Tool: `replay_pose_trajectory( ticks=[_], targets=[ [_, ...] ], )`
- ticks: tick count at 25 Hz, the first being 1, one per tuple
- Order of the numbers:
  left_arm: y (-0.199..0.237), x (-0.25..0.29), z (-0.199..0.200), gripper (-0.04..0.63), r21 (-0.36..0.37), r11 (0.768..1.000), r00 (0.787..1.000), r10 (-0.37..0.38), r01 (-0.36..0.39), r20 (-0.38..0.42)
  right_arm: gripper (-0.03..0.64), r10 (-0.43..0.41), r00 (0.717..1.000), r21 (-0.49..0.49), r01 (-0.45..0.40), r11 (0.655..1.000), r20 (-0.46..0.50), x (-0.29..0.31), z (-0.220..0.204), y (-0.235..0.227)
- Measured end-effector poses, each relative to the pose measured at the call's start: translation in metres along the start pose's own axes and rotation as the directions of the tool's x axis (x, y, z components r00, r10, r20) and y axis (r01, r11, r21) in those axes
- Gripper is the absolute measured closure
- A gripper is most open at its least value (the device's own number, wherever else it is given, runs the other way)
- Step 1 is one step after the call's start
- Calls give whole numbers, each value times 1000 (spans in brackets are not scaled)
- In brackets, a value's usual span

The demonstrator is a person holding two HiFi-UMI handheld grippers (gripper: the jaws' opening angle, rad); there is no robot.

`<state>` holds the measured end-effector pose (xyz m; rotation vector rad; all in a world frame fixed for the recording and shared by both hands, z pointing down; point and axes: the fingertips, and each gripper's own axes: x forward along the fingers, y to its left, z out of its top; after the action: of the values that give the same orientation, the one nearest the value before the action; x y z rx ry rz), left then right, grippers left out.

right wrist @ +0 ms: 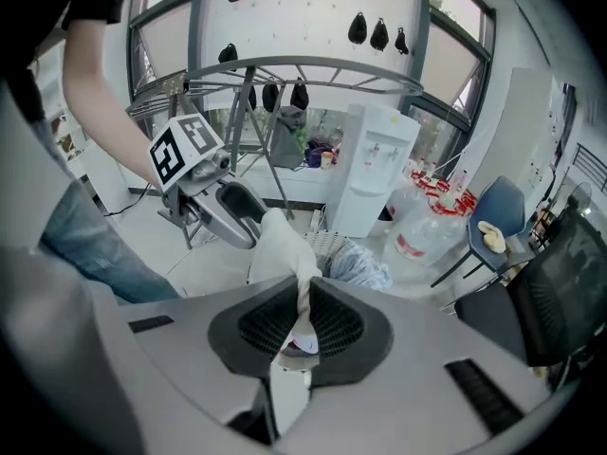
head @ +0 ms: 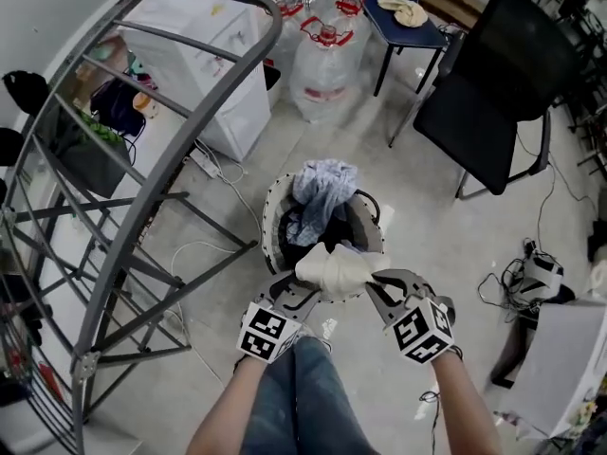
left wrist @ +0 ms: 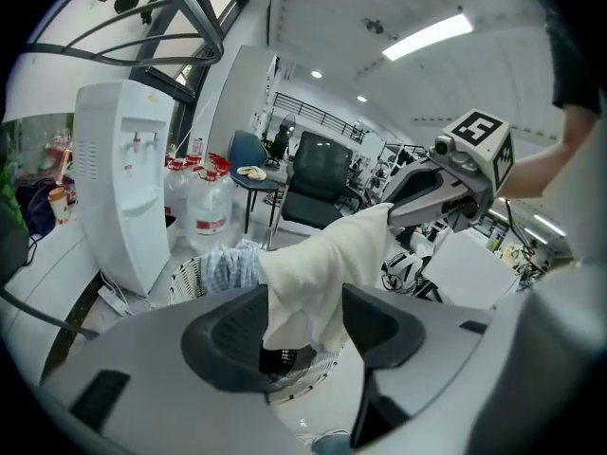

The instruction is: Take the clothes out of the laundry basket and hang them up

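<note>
Now the cloth (head: 334,269) is held above the basket (head: 268,218), pinched in the right gripper (head: 377,287) and draped between the wide-apart jaws of the left gripper (head: 302,290), probably to be spread for hanging.

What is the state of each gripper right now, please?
Left gripper: open, the white garment hanging loose between its fingers.
Right gripper: closed on the white garment.

Spread jaws, white cloth (left wrist: 313,273) hanging between them, laundry basket (left wrist: 186,279) behind
</note>
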<state>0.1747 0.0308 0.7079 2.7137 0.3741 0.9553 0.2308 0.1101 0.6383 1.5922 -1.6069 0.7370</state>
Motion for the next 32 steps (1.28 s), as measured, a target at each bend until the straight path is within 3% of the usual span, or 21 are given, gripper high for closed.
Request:
replay_pose_trajectory(
  ticks=[3, 6, 9, 11, 13, 20, 25, 32],
  targets=[
    [-5, -4, 16, 351, 26, 1000, 1000, -4, 3, 28, 578, -16, 1000, -18, 16, 1000, 7, -13, 13, 2],
    [-6, -6, 27, 353, -10, 1000, 999, -14, 15, 44, 578, -29, 1000, -30, 29, 999, 7, -25, 20, 3],
    [-10, -11, 39, 432, 2, 999, 997, -39, 39, 69, 578, -44, 999, -30, 44, 999, 13, -34, 27, 2],
    [-14, -15, 48, 536, 22, 998, 995, -53, 51, 89, 578, -54, 998, -24, 55, 998, 19, -39, 30, 0],
    [-18, -20, 55, 550, 42, 998, 992, -60, 56, 109, 578, -66, 998, -16, 67, 998, 23, -44, 32, -2],
    [-24, -56, 95, 561, 95, 995, 983, -43, 26, 179, 578, -117, 992, 11, 116, 993, 41, -61, 38, -11],
    [-26, -97, 143, 563, 136, 990, 973, 11, -43, 231, 578, -161, 983, 28, 159, 987, 88, -88, 61, -18],
    [-31, -167, 223, 563, 115, 986, 950, 82, -122, 302, 578, -264, 940, 47, 260, 965, 218, -152, 120, -37]
  ],
)
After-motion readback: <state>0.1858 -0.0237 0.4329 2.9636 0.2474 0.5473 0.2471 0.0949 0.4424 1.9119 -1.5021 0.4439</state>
